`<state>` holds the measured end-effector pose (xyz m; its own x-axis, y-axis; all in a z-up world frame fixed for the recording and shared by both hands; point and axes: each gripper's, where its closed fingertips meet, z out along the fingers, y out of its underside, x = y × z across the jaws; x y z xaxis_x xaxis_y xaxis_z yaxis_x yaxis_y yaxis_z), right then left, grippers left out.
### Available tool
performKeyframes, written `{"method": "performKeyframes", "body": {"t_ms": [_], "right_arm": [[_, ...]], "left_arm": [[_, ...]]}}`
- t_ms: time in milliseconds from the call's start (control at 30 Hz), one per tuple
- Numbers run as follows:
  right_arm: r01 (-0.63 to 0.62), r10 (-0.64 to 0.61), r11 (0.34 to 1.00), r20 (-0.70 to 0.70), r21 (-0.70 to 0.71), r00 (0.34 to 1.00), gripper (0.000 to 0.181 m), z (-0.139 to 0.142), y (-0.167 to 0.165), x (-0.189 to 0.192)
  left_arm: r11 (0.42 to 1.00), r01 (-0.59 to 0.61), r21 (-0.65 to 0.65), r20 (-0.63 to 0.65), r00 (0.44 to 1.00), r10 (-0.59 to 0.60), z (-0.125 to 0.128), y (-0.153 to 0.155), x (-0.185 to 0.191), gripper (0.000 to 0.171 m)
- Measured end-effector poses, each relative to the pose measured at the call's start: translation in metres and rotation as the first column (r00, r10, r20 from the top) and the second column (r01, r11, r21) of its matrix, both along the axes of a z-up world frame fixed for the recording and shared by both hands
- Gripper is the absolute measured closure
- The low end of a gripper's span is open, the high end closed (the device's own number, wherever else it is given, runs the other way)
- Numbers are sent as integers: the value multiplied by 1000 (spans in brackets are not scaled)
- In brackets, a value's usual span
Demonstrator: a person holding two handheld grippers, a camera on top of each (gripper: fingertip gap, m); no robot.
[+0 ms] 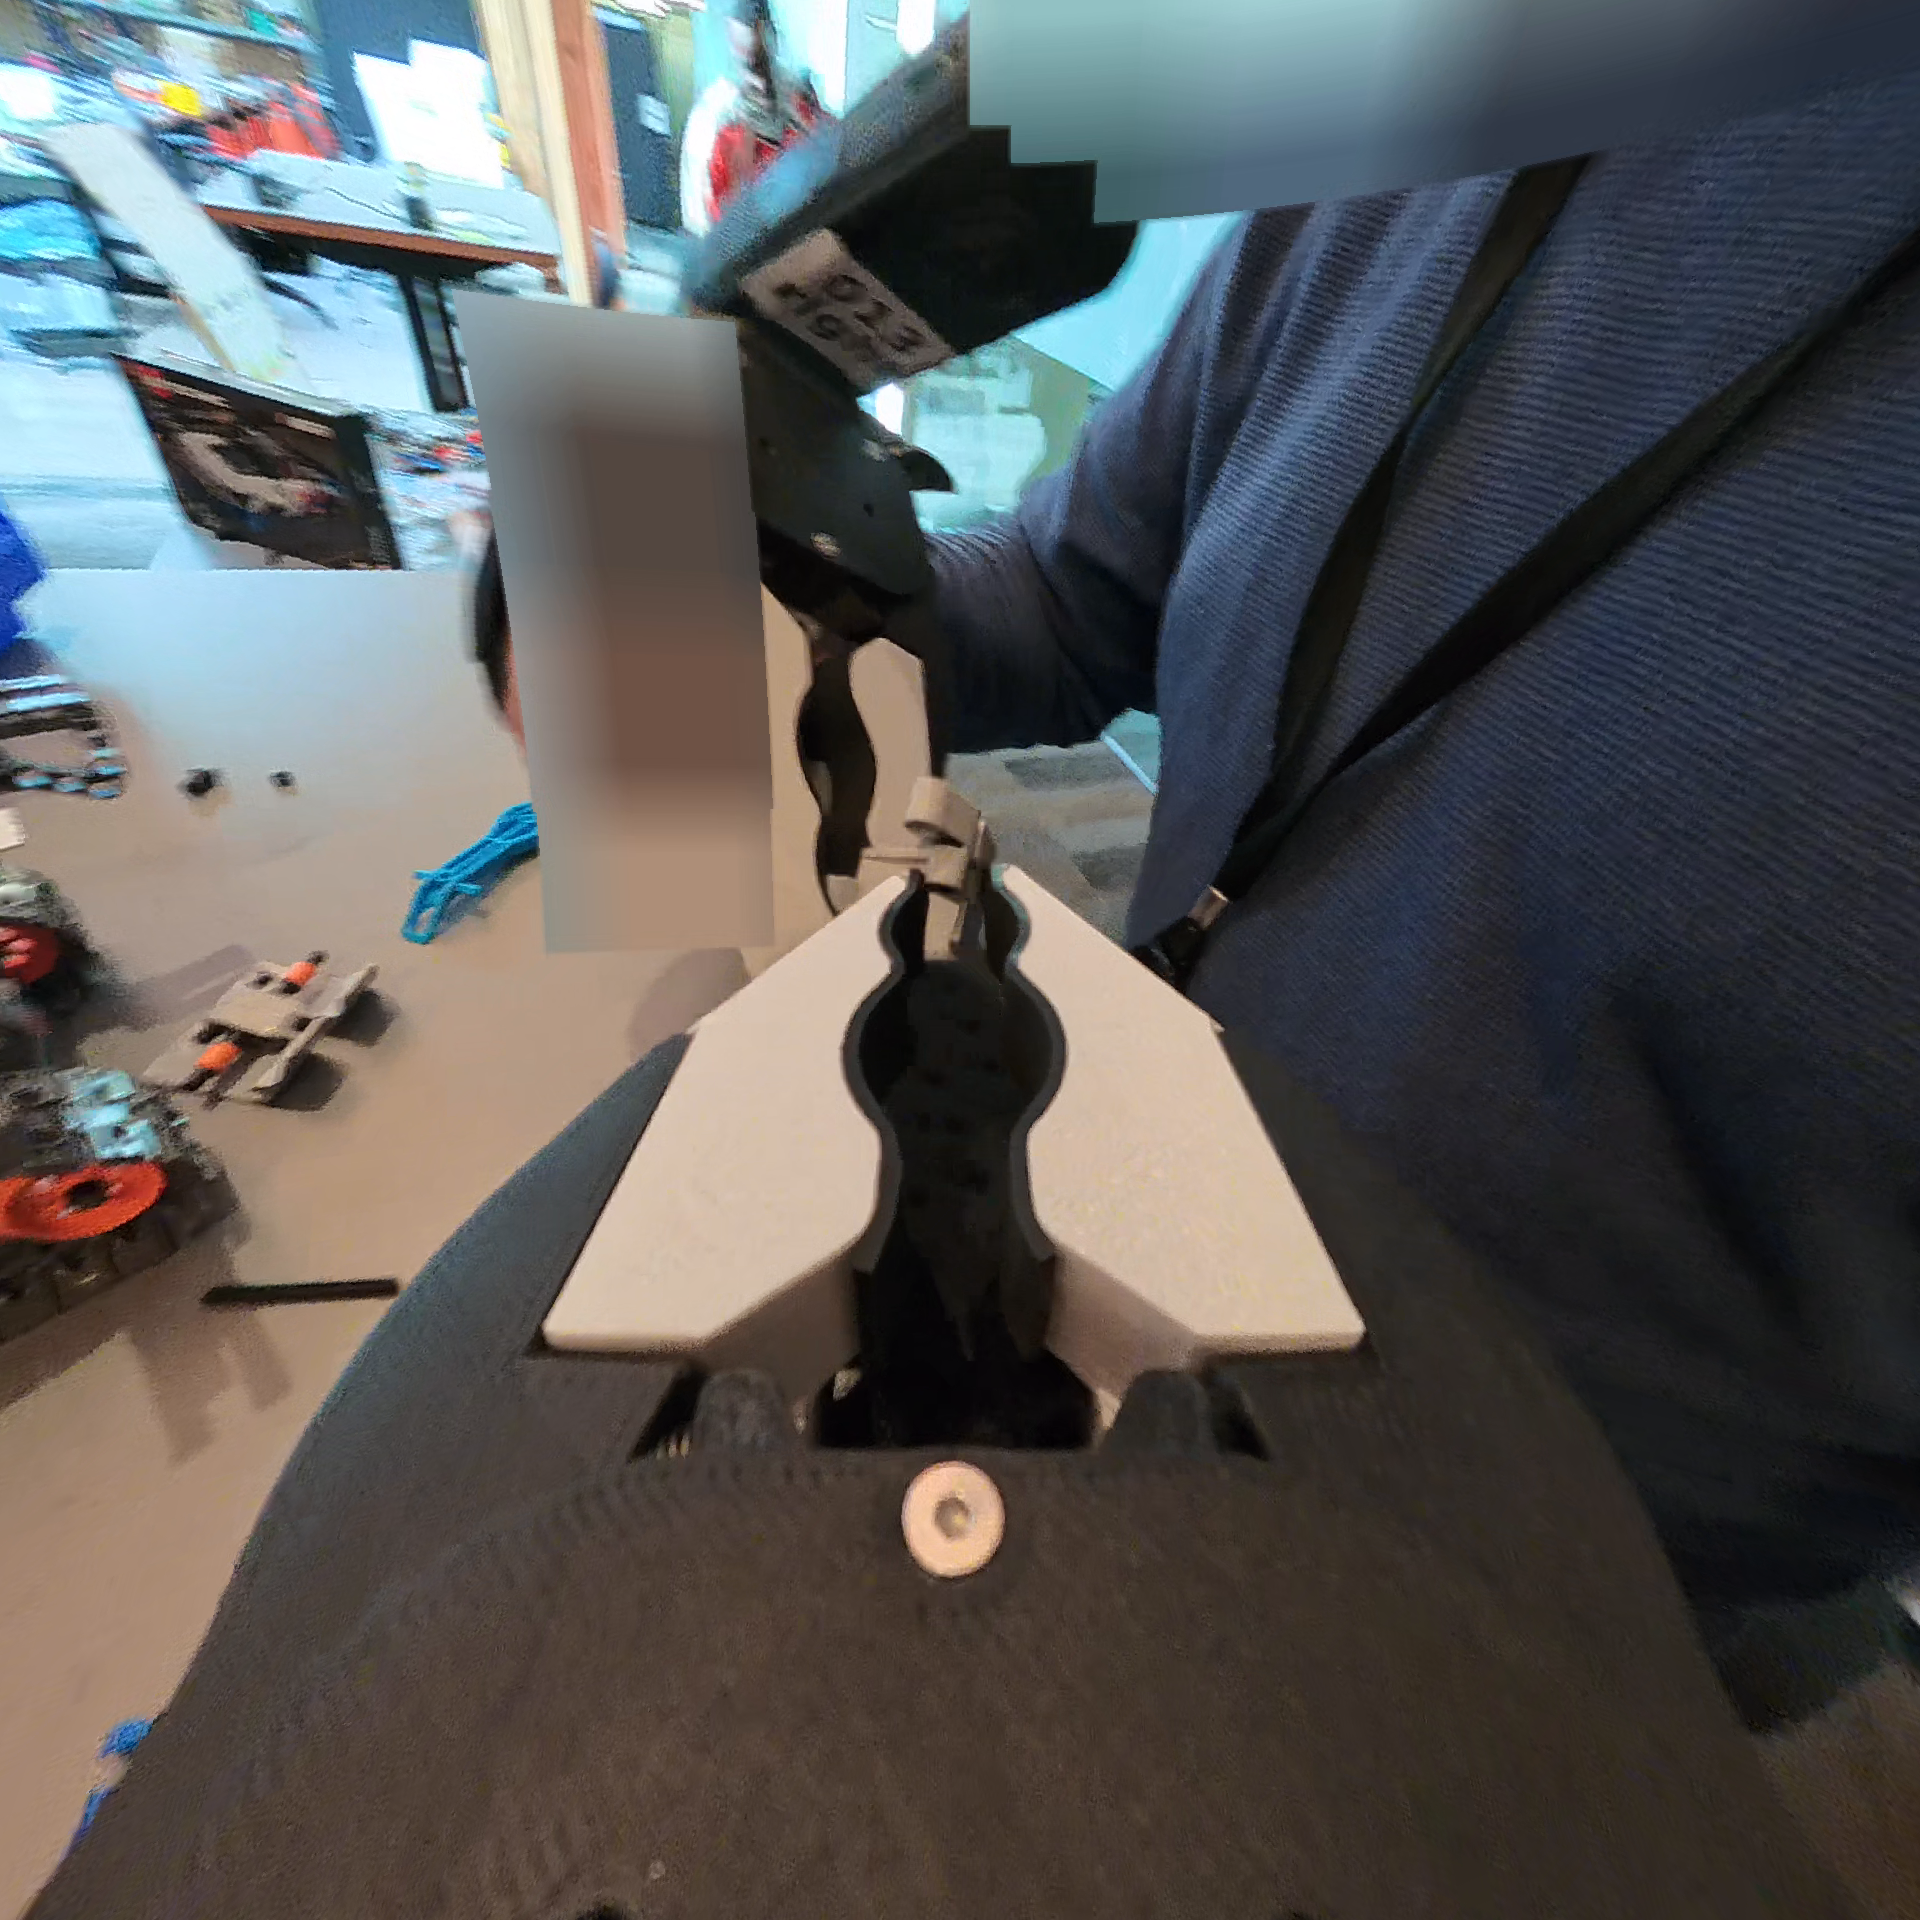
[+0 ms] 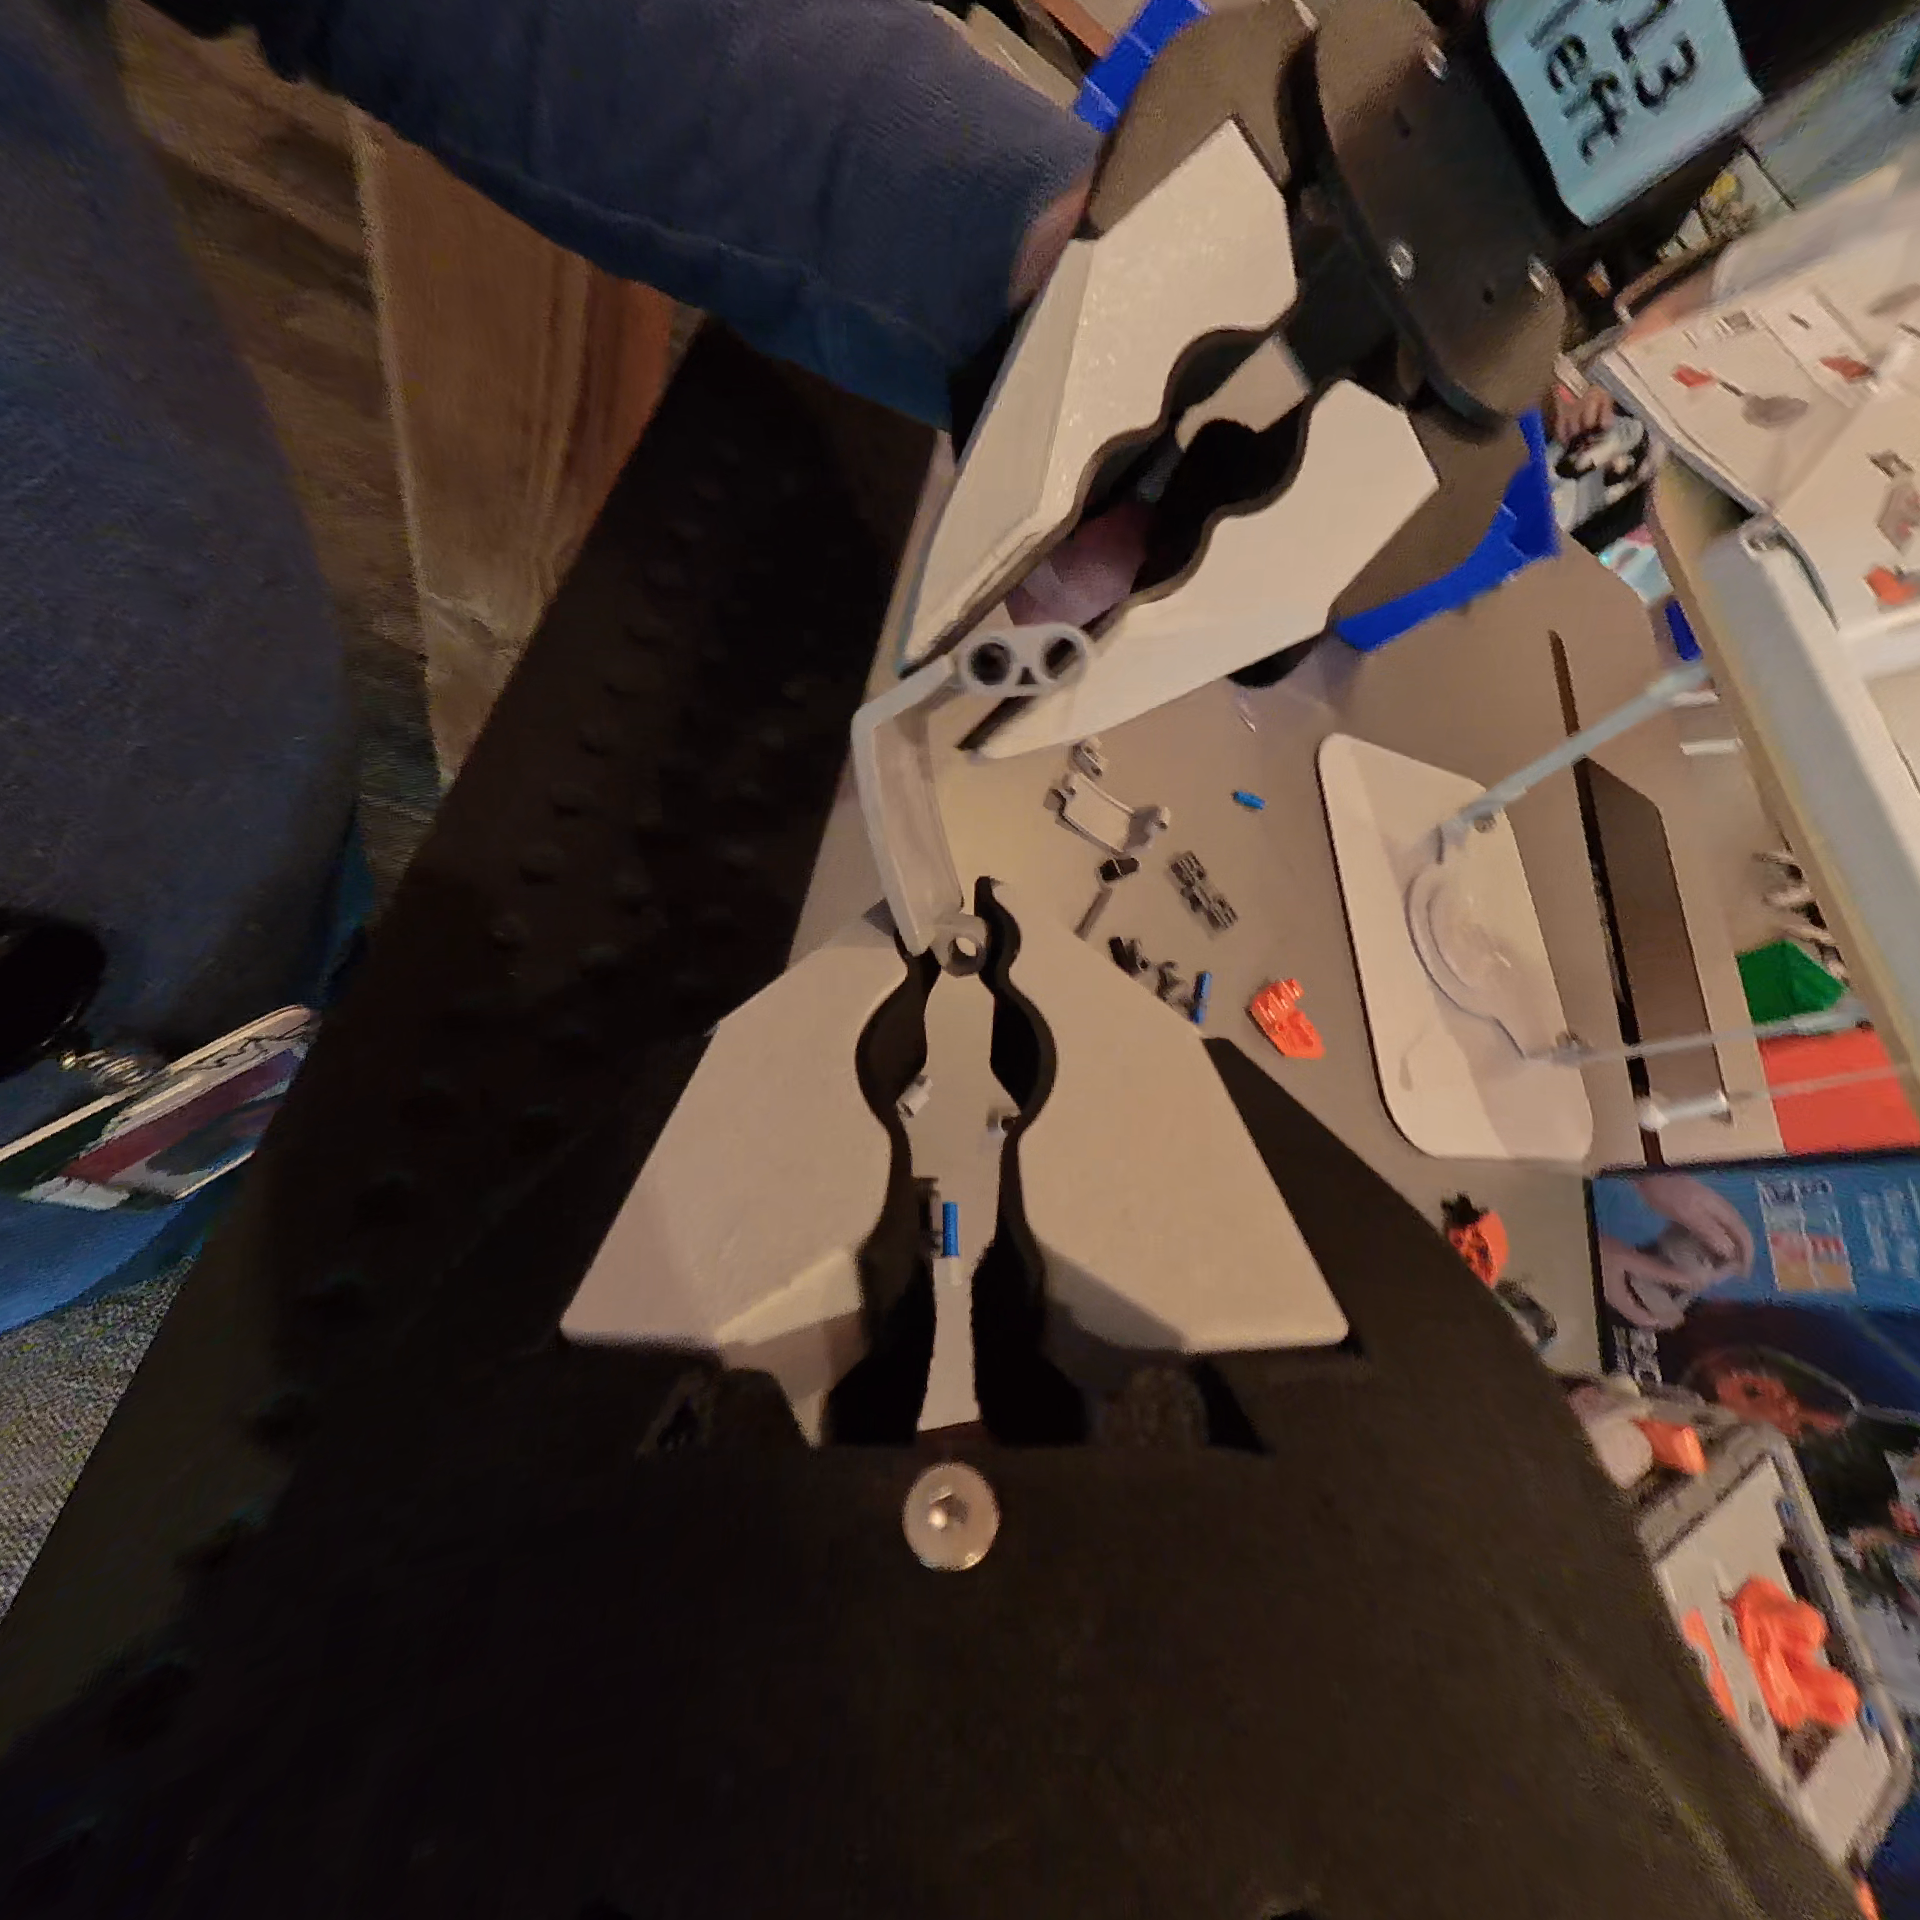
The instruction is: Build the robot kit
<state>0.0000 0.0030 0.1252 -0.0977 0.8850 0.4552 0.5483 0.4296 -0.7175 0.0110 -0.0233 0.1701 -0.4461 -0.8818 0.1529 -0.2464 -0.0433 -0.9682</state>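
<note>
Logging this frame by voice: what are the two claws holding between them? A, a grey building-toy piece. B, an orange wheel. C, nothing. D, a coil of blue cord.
A: the left claw and right claw each pinch an end of the same grey piece, above the table.

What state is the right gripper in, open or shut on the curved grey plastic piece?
Shut on it. The right gripper has its tips pinched on the lower end of the curved grey plastic piece; the left gripper clamps the other end.

bare table (image 2: 1288, 717) beyond both grippers; loose small parts (image 2: 1153, 904), white tray (image 2: 1455, 1101) — boxes (image 2: 1756, 1278) crowding right
</note>
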Motion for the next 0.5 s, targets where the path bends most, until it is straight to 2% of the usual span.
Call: {"method": "performKeyframes", "body": {"t_ms": [33, 67, 100, 167, 233, 300, 367, 400, 433, 467, 500], "right_arm": [[39, -39, 999, 0, 2, 999, 180, 0, 5, 2], [87, -87, 996, -13, 11, 996, 181, 1, 12, 4], [139, -139, 990, -32, 13, 990, 181, 4, 18, 5], [263, -263, 963, -16, 60, 965, 181, 1, 36, 13], [365, -364, 921, -28, 139, 931, 181, 2, 51, 19], [412, -412, 890, -42, 194, 910, 181, 2, 56, 18], [447, -447, 861, -60, 242, 893, 181, 4, 59, 14], [454, -456, 850, -57, 268, 888, 181, 3, 60, 11], [457, -460, 837, -64, 302, 885, 181, 3, 60, 8], [457, -460, 829, -71, 322, 885, 181, 2, 60, 4], [473, -476, 814, -81, 336, 876, 181, 2, 62, 1]], "left_arm": [[998, -59, -12, 7, 998, 59, 1, 9, 2, 160], [992, -126, -21, 16, 992, 127, 3, 20, 3, 147], [980, -198, -31, 21, 980, 199, 3, 30, 3, 145], [942, -333, -32, -1, 943, 333, -5, 48, 2, 125], [900, -432, -65, -18, 902, 432, -10, 58, 3, 122], [864, -492, -103, -28, 870, 492, -14, 61, 8, 111], [818, -556, -149, -26, 829, 559, -18, 66, 12, 108], [806, -565, -175, -10, 820, 572, -17, 65, 14, 109], [770, -612, -178, 0, 783, 622, -18, 72, 13, 109], [755, -626, -196, 36, 765, 643, -14, 74, 10, 121], [769, -597, -229, 67, 778, 625, -9, 70, 9, 137]]}}
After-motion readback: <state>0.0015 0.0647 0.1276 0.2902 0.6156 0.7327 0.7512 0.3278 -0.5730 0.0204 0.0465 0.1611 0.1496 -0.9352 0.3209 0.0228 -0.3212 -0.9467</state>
